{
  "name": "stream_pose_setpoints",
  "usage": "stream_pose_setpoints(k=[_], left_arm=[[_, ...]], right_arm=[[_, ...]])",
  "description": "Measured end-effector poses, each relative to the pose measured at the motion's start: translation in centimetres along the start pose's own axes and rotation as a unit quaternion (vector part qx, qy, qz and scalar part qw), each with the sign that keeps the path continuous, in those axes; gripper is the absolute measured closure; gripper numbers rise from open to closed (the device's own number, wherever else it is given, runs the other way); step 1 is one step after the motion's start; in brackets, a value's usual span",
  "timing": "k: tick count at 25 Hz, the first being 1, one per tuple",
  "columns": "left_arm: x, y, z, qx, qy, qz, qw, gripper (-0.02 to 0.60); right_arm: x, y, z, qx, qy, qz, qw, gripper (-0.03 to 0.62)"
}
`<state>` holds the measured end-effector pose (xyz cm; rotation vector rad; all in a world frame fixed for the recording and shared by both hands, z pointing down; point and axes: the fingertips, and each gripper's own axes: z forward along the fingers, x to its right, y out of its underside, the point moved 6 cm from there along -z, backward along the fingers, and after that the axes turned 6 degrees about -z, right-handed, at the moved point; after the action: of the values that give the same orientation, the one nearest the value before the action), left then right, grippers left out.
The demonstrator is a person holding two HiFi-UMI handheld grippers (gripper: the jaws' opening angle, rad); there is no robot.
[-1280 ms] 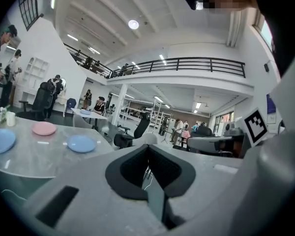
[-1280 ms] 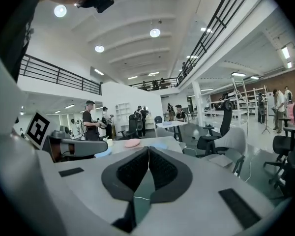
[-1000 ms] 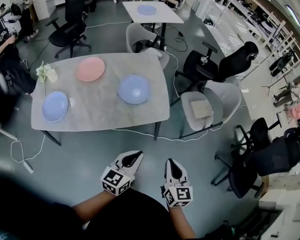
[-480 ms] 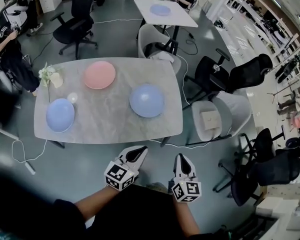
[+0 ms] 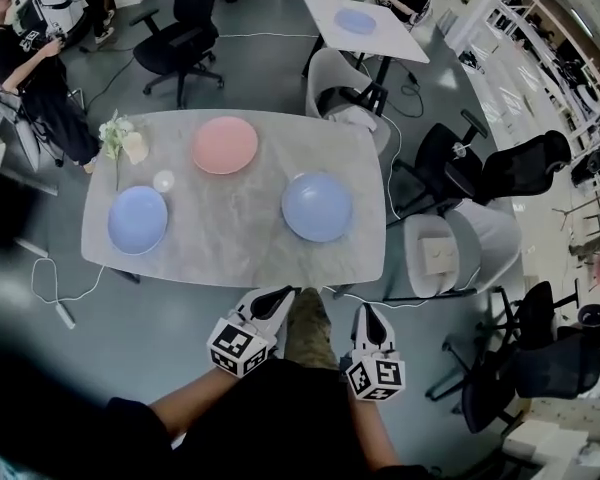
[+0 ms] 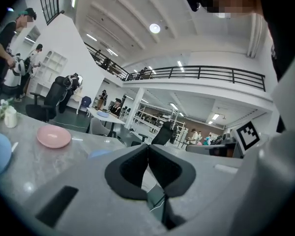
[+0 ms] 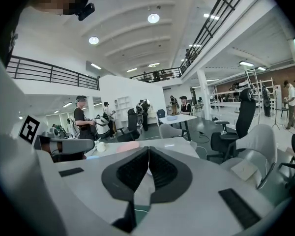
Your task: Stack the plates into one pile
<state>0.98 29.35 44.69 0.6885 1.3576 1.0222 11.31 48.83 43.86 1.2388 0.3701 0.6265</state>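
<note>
- The left gripper (image 5: 278, 298) hangs just off the near edge of the worktop (image 5: 230, 253). Its fingers (image 6: 130, 168) are pressed together with nothing between them.
- The right gripper (image 5: 369, 315) is beside it to the right, also off the near edge. Its fingers (image 7: 132, 168) are likewise closed and empty.
- Three plates lie well apart on the worktop:
  - the pink plate (image 5: 225, 145) at the far middle;
  - the left blue plate (image 5: 137, 220) toward the near left;
  - the right blue plate (image 5: 317, 206) right of centre.
- A flower vase (image 5: 132, 148) stands at the far left corner, with a small white round thing (image 5: 163, 180) near it.
</note>
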Motion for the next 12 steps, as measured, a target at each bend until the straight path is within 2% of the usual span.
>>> stream_pose_setpoints(k=[6, 9, 12], left_arm=[[-2.0, -0.1, 2.5, -0.029, -0.018, -0.001, 0.9994, 0.563], [-4.4, -0.7, 4.8, -0.045, -0.041, -0.002, 0.9982, 0.563], [-7.1, -1.3, 7.3, -0.056, -0.074, -0.019, 0.9955, 0.563]], right_arm=[[1.2, -0.4, 5.2, -0.005, -0.05, 0.005, 0.999, 0.582], [2.5, -0.1, 8.3, -0.019, -0.056, 0.019, 0.998, 0.58], [4.9, 0.5, 11.2, -0.044, -0.064, 0.036, 0.996, 0.58]])
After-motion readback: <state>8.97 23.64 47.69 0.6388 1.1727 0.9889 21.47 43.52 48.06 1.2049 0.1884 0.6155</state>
